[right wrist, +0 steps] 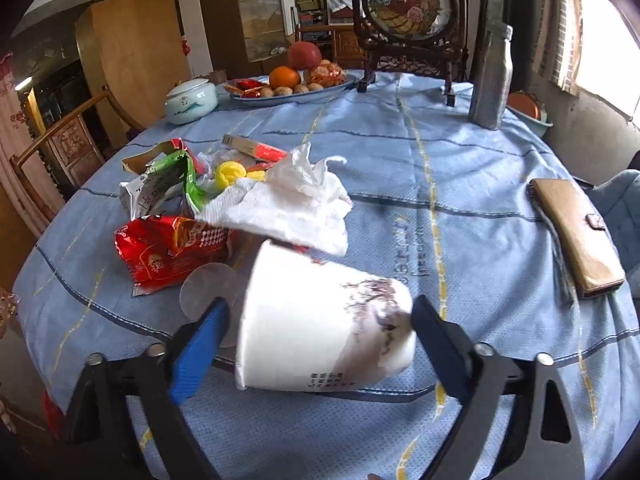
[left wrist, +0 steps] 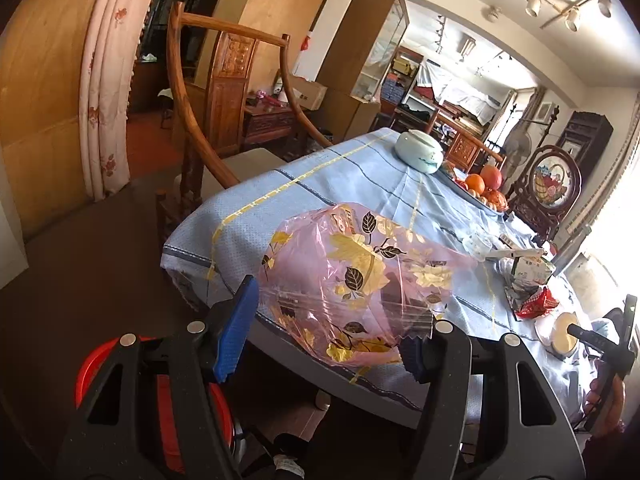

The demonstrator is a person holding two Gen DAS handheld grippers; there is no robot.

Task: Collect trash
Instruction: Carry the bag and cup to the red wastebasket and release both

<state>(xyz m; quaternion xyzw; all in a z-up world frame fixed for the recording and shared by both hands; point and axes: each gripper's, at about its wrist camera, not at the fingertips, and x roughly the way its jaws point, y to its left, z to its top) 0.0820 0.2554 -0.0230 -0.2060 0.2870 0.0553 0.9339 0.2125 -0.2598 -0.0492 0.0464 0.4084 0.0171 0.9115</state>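
Holding the pink flowered plastic bag at the near edge of the surface, the left gripper seems to be serving as the bin: one edge of the film is caught at its right-hand pad, and the bag balloons out between the half-spread jaws, probably so that its mouth stays open for rubbish. Whether the other pad touches the film I cannot tell.

The right gripper straddles a white paper cup lying on its side on the blue cloth, rim toward the litter, base toward the right-hand finger. The jaws stand partly apart; the right pad looks to touch the base, the left pad sits just beside the rim, so I judge the cup not yet firmly gripped. A clear plastic lid lies just beside the cup.

Just beyond it wait a crumpled tissue, a red snack wrapper and a green packet, heaped together. The brown wallet lies well apart.
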